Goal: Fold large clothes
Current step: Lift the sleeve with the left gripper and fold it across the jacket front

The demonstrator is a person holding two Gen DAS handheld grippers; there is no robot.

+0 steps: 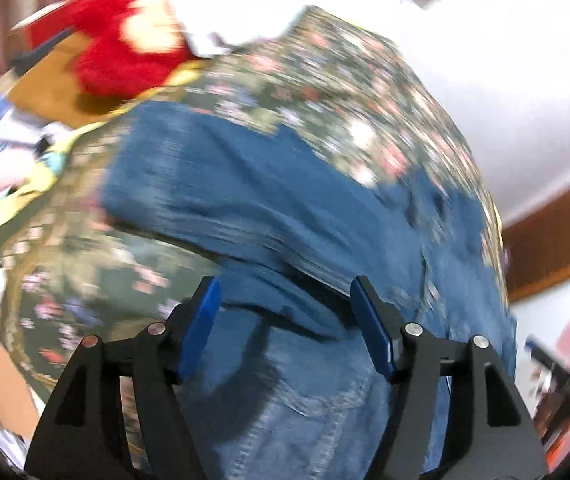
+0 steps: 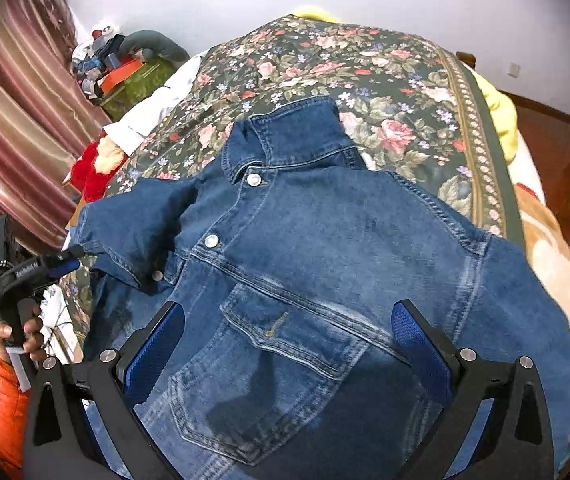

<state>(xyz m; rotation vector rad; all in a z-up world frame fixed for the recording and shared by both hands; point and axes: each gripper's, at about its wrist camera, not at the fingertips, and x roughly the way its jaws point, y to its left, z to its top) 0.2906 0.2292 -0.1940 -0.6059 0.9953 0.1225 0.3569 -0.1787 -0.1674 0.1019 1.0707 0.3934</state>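
1. A denim jacket [image 2: 305,264] lies spread on a bed [image 2: 385,80] with a floral cover, collar pointing away
2. The right tongs [image 2: 289,328] hang open above its chest pocket [image 2: 281,376]
3. The left tongs [image 1: 285,300] are open over the jacket, gripping nothing; that view is blurred

My right tongs [image 2: 287,344] hang spread wide over the denim jacket [image 2: 325,248], which lies front-up on the floral bedspread [image 2: 385,80], collar pointing away from me. One sleeve [image 2: 125,232] is folded in across the chest. At far left my left hand [image 2: 21,336] grips the other tongs [image 2: 65,261], beside the striped curtain [image 2: 17,120].
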